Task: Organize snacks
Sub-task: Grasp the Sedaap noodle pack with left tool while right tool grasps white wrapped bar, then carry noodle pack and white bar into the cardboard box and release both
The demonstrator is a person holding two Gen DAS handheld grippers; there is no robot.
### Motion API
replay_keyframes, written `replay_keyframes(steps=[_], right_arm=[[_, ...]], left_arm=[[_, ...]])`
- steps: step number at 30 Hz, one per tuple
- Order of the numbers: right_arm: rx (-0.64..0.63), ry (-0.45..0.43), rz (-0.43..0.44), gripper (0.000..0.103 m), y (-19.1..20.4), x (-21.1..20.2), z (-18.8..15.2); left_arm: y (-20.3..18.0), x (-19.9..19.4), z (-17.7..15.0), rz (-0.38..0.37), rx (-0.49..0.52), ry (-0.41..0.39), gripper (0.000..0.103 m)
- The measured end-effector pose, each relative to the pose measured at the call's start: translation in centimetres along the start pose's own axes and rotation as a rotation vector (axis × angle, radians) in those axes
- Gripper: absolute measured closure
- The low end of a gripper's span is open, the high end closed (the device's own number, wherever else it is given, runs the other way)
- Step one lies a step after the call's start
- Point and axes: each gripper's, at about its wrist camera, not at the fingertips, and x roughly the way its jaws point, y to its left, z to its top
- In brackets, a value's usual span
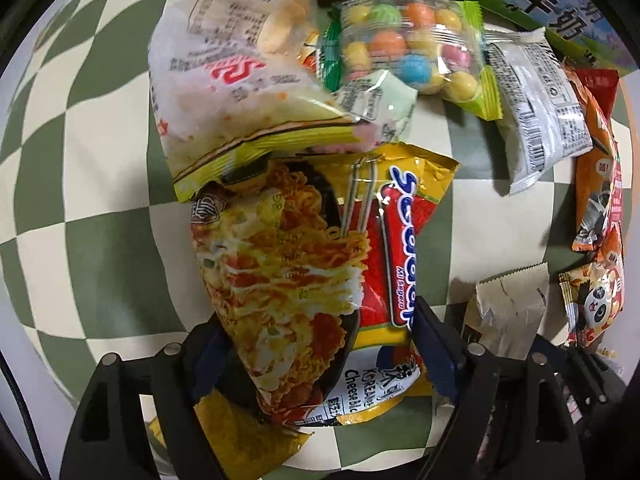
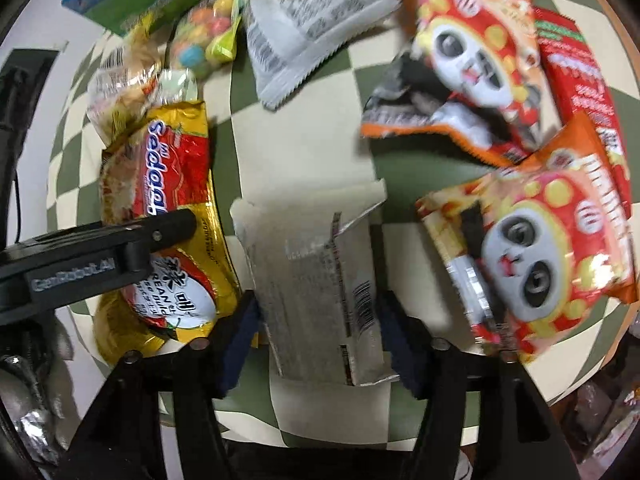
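Now noodle packet (image 1: 304, 280) between left tongs (image 1: 316, 356), silver packet (image 2: 320, 280) between right tongs (image 2: 320, 344).

the yellow foil noodle packet (image 1: 304, 280) lies on the green-and-cream checkered table (image 1: 100, 240), its far end under a white crinkled snack bag (image 1: 240, 92). right of that bag sits a clear bag of round candies (image 1: 408, 52); right again, a grey-white printed sachet (image 1: 536, 116).
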Motion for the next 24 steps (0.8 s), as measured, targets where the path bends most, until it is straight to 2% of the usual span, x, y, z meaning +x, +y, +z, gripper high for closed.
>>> replay_keyframes(steps=[3, 5, 9, 10, 17, 20, 23, 24], right_arm=[[-0.018, -0.018, -0.051, 0.037, 1.2, 1.6, -0.4], [-0.018, -0.035, -0.077, 0.045, 2.1, 2.2, -0.7], [-0.016, -0.066, -0.083, 0.045, 3.4, 1.2, -2.2], [-0.013, -0.073, -0.085, 0.045, 3.5, 0.6, -2.6], [-0.011, -0.114, -0.003, 0.046, 4.7, -2.0, -4.5], [-0.031, -0.141, 0.038, 0.046, 4.9, -5.0, -4.1], [-0.047, -0.169, 0.081, 0.046, 3.5, -7.7, -2.9], [-0.049, -0.172, 0.093, 0.046, 3.4, -10.3, -2.1]], left_arm=[[0.5, 0.6, 0.0, -0.008, -0.011, -0.002, 0.020], [0.5, 0.4, -0.2, 0.002, -0.012, -0.016, 0.022], [-0.5, -1.3, -2.1, 0.025, 0.000, -0.067, 0.024], [-0.6, -1.6, -2.5, 0.028, -0.002, -0.076, 0.029], [-0.5, -4.6, -4.1, 0.018, -0.003, -0.111, 0.037], [-0.2, -5.7, -4.5, 0.013, -0.014, -0.119, 0.037], [0.3, -7.7, -4.8, -0.002, -0.044, -0.126, 0.038], [0.7, -8.7, -5.1, -0.018, -0.062, -0.139, 0.038]])
